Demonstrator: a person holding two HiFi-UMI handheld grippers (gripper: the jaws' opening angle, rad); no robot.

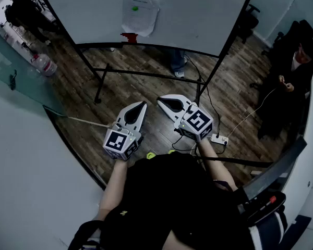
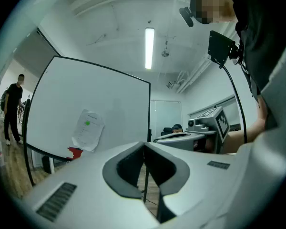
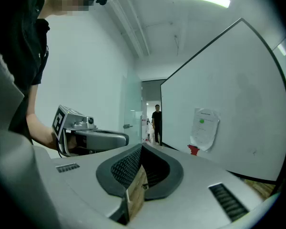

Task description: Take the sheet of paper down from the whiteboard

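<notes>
Dark wood-plank floor (image 1: 146, 72) fills the middle of the head view. At twelve o'clock from the person, a large whiteboard (image 1: 198, 9) on a black frame stands across the top.

The sheet of paper (image 1: 139, 14) hangs on the whiteboard's face, low and toward its left half. It is slightly crumpled and has a green dot near its top. At six o'clock from it, just under its lower edge, a small red object (image 1: 129, 37) sits at the board's bottom rail.

The left gripper (image 1: 143, 104) and the right gripper (image 1: 160, 100) are held side by side over the floor. Both point toward the board and are well apart from it, and their tips lean toward each other, near but not touching. Each gripper's own view shows its two jaws closed together, tip against tip. The paper lies at about nine o'clock from the closed tips in the left gripper view, and at about three o'clock in the right gripper view.

A plastic bottle (image 1: 44, 64) stands on the floor at ten o'clock, and a standing person (image 1: 23, 12) is beyond it at eleven. A seated person (image 1: 297, 72) is at two o'clock. A white power strip (image 1: 219, 138) lies on the floor at four o'clock from the right gripper.
</notes>
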